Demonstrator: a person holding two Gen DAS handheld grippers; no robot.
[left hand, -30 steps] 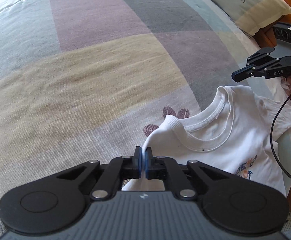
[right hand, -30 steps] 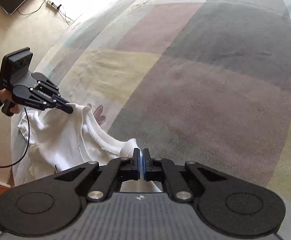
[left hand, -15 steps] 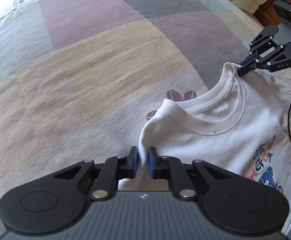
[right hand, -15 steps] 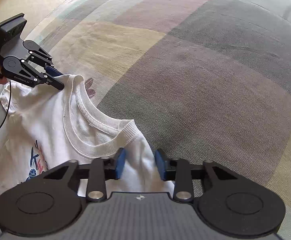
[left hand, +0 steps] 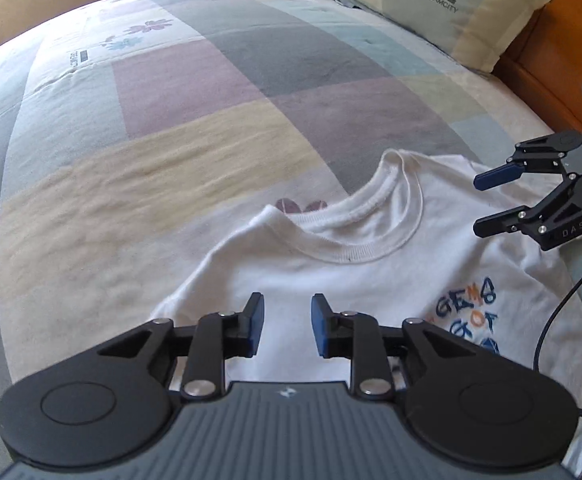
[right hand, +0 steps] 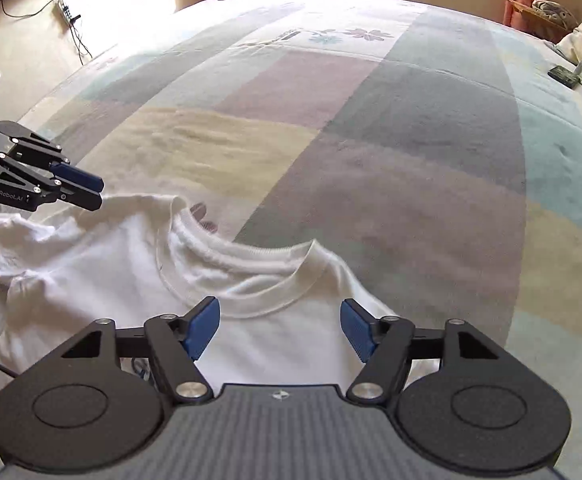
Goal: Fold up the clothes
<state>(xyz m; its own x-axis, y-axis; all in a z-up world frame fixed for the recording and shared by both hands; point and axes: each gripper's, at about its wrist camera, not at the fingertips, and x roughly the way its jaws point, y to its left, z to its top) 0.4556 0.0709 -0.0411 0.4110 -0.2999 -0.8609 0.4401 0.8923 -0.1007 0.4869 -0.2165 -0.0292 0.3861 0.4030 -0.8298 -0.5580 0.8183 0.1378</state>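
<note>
A white T-shirt lies flat on the bed cover, front side up, at the near edge of the bed. Its round neck hole points toward the middle of the bed. Blue and orange letters are printed on its chest.

The left gripper is over one shoulder of the shirt. Its jaws have just been opening and now stand a little apart. Nothing is pinched between them; the shirt only lies underneath.

The right gripper is over the other shoulder, near the collar. Its jaws have just been opening too, and stand wide apart. It holds nothing.

A pillow rests at the head of the bed.
</note>
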